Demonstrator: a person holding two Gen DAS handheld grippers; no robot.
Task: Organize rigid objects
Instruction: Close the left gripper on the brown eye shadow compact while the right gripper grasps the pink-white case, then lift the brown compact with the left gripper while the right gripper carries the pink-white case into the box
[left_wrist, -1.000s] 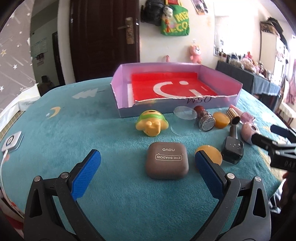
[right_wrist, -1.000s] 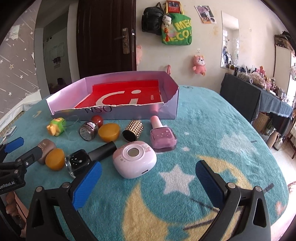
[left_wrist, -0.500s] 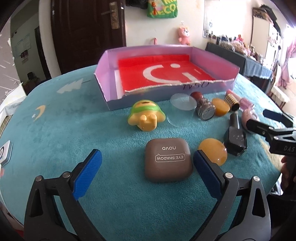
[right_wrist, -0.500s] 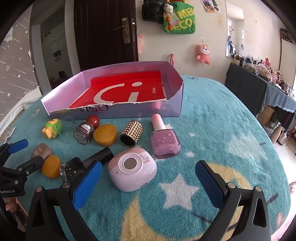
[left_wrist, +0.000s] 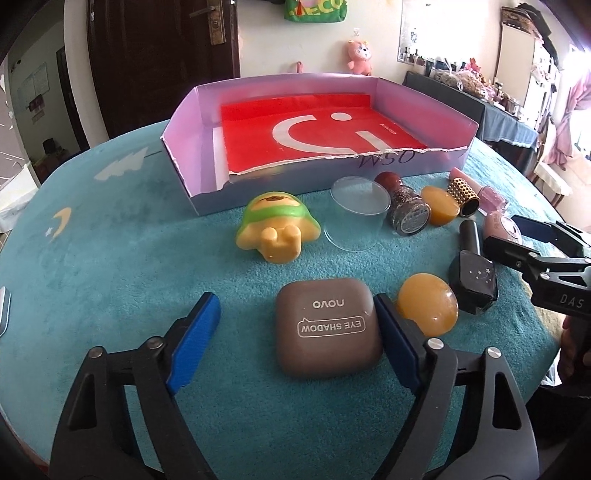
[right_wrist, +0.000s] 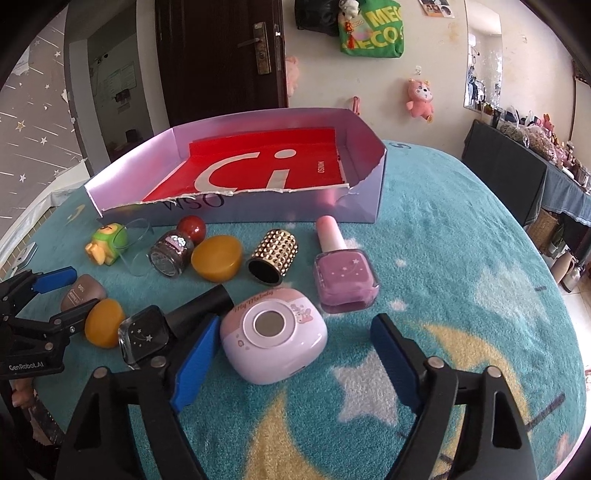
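A brown eye shadow case (left_wrist: 328, 332) lies on the teal cloth between the closing jaws of my left gripper (left_wrist: 295, 343). The right pad (left_wrist: 397, 343) is at its edge and the left pad stands apart. My right gripper (right_wrist: 293, 362) is also closing around a pink-and-white compact (right_wrist: 273, 334), with its left pad (right_wrist: 194, 363) close beside it and the right pad well clear. Behind them stands a purple box (left_wrist: 192, 155) with a red lining. Each gripper shows in the other's view: the right gripper (left_wrist: 513, 236) and the left gripper (right_wrist: 79, 291).
Between the grippers and the box lie a yellow-green toy (left_wrist: 277, 229), a clear cup (left_wrist: 356, 210), a glitter jar (right_wrist: 173, 254), two amber discs (left_wrist: 428, 304) (right_wrist: 218, 258), a black bottle (right_wrist: 147, 334), a gold studded cap (right_wrist: 275, 256) and a pink polish bottle (right_wrist: 343, 273).
Both grippers have moved forward and tilted down towards the table. Their jaws have narrowed, the left around the brown case, the right around the pink compact.
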